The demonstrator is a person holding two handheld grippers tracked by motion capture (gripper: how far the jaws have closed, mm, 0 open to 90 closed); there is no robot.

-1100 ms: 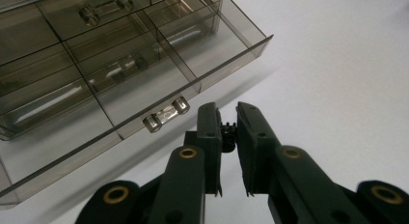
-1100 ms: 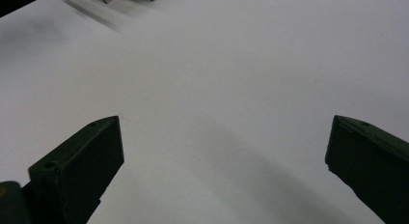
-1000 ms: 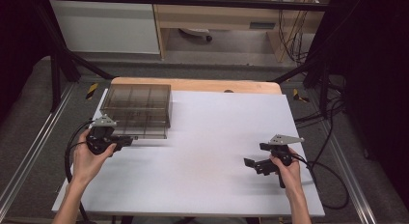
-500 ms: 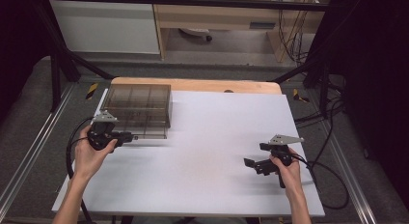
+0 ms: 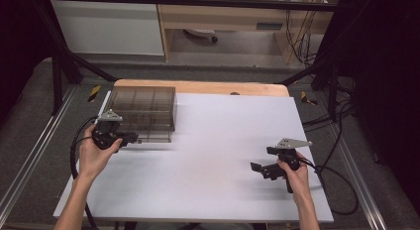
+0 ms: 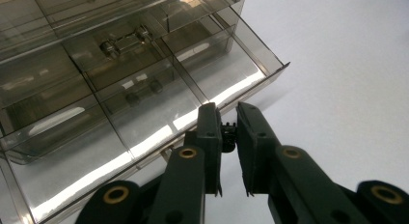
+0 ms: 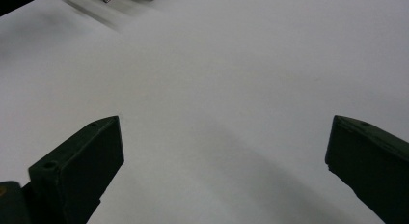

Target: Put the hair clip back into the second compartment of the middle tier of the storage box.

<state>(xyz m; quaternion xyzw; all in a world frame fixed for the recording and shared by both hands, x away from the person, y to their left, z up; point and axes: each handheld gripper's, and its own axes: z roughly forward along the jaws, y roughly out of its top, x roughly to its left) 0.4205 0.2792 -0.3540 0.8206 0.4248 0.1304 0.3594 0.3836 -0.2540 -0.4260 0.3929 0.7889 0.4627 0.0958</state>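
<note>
White sheeting covers the bench (image 5: pixel 213 155), with a strip of bare wood along its far edge. Smoky clear plastic makes up the drawer cabinet (image 5: pixel 142 108), which stands at the far left of the bench; its lowest drawer (image 6: pixel 144 122) is drawn part of the way out towards the person, and the dividers inside it show through the walls. What lies in the compartments is hard to make out through the glare; they may hold small metal fittings.

At the drawer's front edge sits the left gripper (image 6: pixel 227 137), its jaws nearly together with only a narrow gap, apparently pinching the drawer's small handle (image 6: pixel 228 133), though the contact itself is partly hidden. Well apart, at the near right of the bench, the right gripper (image 5: pixel 261 169) hangs above the bare sheet with its jaws spread wide and nothing between them.

I judge the step in hand to be working the drawer by its handle. Any further pull calls for a straight, level draw along the runners, gentle enough that the light cabinet does not slide with it; the free gripper could steady the cabinet's top.
</note>
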